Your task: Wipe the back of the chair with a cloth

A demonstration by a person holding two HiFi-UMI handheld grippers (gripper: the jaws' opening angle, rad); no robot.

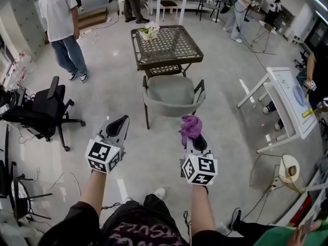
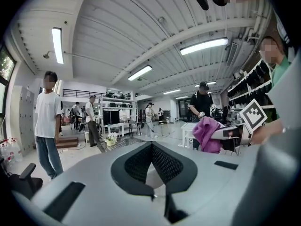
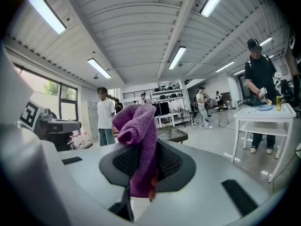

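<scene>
Grey L gripper [image 1: 119, 124] at left, jaws pressed together w/ nothing between. Green-grey chair [image 1: 173, 95] stands ahead, btwn the two grippers, w/ a mesh-top table [image 1: 166, 45] beyond it. R gripper [image 1: 197, 141] at right pinches purple cloth [image 1: 190, 126], bunched above its jaws, apart from chair.

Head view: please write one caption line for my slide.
Right gripper holds a purple cloth, left gripper is empty, both short of the grey chair.

Purple cloth [image 1: 190, 127]; grey chair [image 1: 174, 94]; dark lattice table [image 1: 171, 47].
</scene>
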